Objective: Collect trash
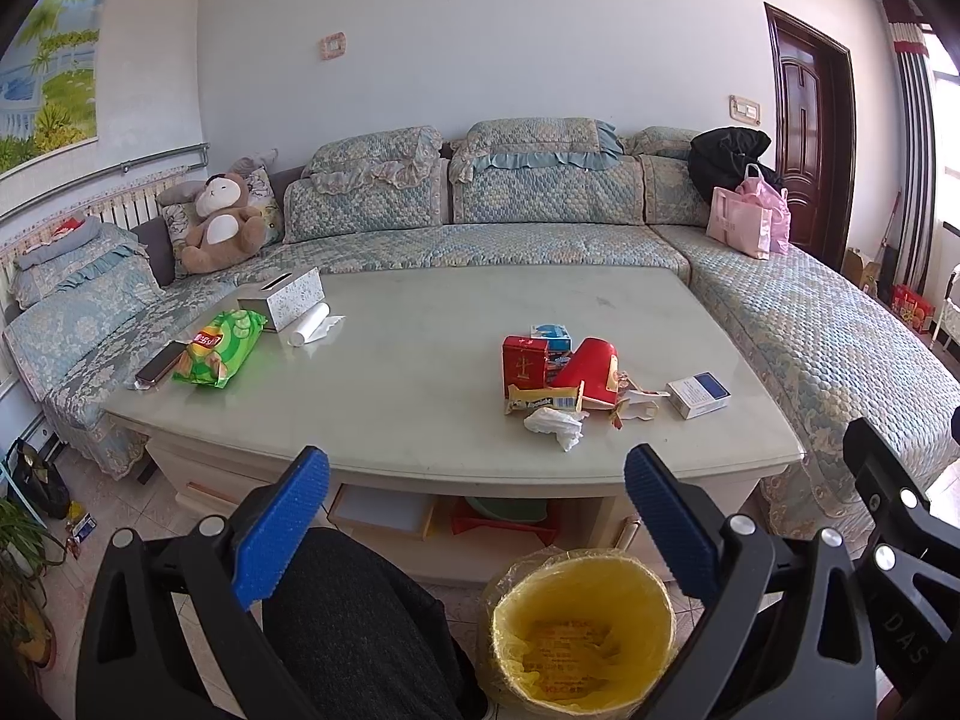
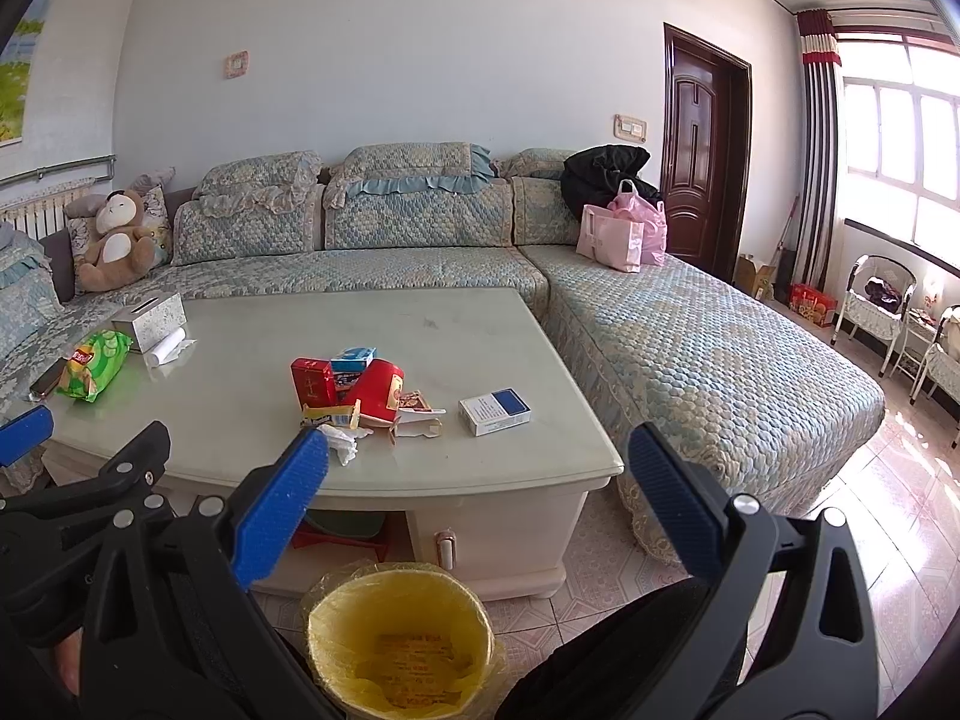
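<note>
Left wrist view: left gripper (image 1: 477,516) spread wide, holding nothing, hovering short of the table's (image 1: 420,360) near edge, above the bin (image 1: 579,630) on the floor. Trash heaped toward the near right part of the table: red box (image 1: 525,363), red cup (image 1: 591,369) on its side, wrapper (image 1: 543,401), crumpled tissue (image 1: 555,423) nearest the near edge, blue-and-white pack (image 1: 698,395) toward the right edge. Chips bag (image 1: 219,348), phone (image 1: 161,363) and tissue box (image 1: 282,295) at the far left corner. Judged the opening step: nothing picked, bin lined in yellow and seemingly without trash.

Right wrist view: right gripper (image 2: 480,516) likewise wide open and empty, back from the near edge, bin (image 2: 399,642) below it. Same heap near the table's (image 2: 480,336) middle; tissue (image 2: 345,441) just behind the left finger. Next move probably a reach forward and down onto the tissue or wrapper, then a close; thin, soft items call for a low pinch.

Pale glossy tabletop, quilted corner sofa (image 2: 690,348) around it, tiled floor, bright window at right.
</note>
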`<state>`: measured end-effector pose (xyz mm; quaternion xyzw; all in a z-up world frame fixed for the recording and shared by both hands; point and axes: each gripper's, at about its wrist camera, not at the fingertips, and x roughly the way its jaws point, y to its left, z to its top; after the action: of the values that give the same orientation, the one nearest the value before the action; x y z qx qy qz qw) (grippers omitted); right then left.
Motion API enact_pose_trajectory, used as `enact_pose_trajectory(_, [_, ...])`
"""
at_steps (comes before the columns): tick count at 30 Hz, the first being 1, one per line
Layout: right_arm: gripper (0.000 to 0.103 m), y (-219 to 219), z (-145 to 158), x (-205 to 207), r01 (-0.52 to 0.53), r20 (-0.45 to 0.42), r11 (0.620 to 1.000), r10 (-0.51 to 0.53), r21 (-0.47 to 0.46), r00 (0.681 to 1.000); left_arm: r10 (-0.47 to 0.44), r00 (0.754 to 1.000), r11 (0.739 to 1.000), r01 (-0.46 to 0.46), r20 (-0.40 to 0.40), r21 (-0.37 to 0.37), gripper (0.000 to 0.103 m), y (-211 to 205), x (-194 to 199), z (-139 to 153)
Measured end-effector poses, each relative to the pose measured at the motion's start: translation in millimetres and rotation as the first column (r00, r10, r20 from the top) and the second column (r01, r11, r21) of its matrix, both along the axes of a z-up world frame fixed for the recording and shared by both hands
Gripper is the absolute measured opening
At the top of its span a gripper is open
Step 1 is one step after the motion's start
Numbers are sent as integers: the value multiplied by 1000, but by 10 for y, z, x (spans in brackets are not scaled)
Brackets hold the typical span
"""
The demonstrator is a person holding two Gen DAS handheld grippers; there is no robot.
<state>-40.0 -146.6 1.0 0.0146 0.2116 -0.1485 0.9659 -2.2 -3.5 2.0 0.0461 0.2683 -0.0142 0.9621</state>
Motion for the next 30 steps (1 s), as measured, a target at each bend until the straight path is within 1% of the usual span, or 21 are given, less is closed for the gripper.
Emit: enact_pose_trajectory(30, [98, 1, 27, -22, -6, 1, 1000, 6, 1, 1000, 2, 1000, 1000, -2, -9, -2, 97, 12, -5, -7])
